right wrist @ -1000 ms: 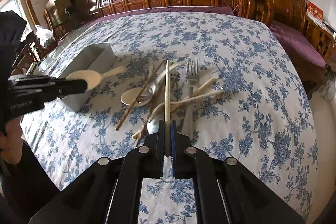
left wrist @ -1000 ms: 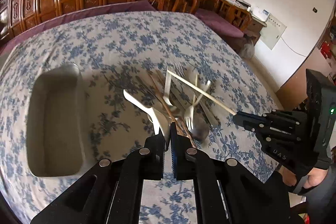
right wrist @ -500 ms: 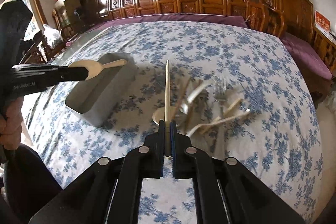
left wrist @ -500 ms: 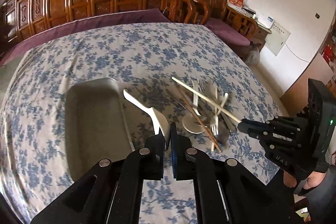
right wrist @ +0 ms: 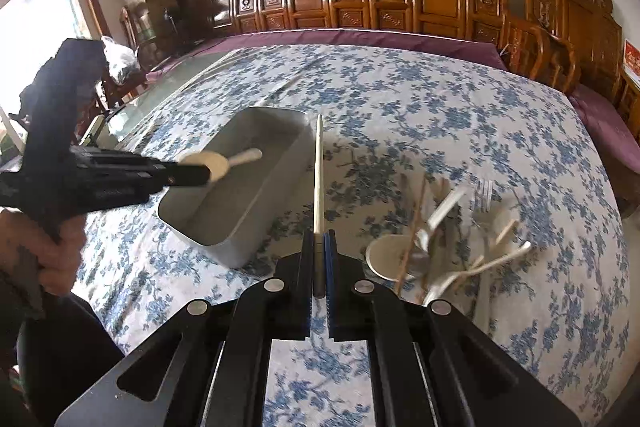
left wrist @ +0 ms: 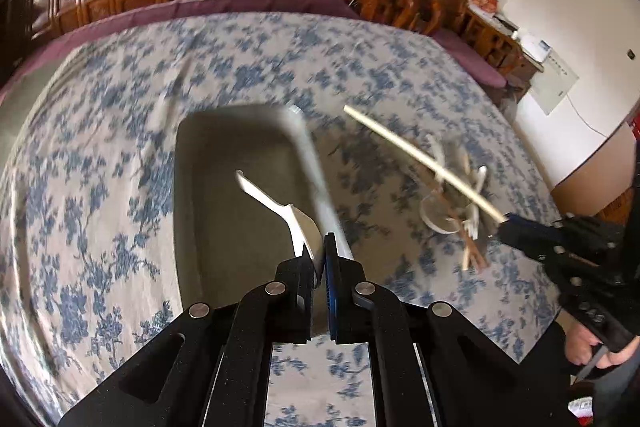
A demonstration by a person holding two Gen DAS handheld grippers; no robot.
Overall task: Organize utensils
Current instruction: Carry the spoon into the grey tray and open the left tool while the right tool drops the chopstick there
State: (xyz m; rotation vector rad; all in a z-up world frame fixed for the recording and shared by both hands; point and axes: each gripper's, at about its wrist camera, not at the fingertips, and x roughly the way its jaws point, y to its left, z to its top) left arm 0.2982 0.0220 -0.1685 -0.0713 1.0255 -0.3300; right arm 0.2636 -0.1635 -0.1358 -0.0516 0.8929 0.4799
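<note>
Holding a pale spoon (left wrist: 298,223) by its bowl, the left gripper (left wrist: 320,259) has its jaws pinched tight on it, and the handle points up-frame over the open grey tray (left wrist: 192,187) that fills the middle of the left wrist view. In the right wrist view the same spoon (right wrist: 218,163) shows at centre left, hanging above the tray's (right wrist: 256,203) near end. The right gripper (right wrist: 319,247) is pressed together on a single pale chopstick (right wrist: 318,179), which rises straight up the middle of its frame with its tip near the tray's far right corner. The remaining pile of utensils (right wrist: 448,239), forks, spoons and brown chopsticks, lies at lower right of that view on the floral tablecloth (right wrist: 440,115), near the tray but apart from it.

The step in hand looks like dropping the spoon into the tray. To do it well, I would bring the spoon low and level with its length along the tray's long axis before spreading the jaws, so it lands flat rather than bouncing against the wall. The chopstick is best kept off to the side of the tray until the left gripper clears, then laid lengthwise too; held near one end, it will tend to swing, so a slow lowering suits it.
</note>
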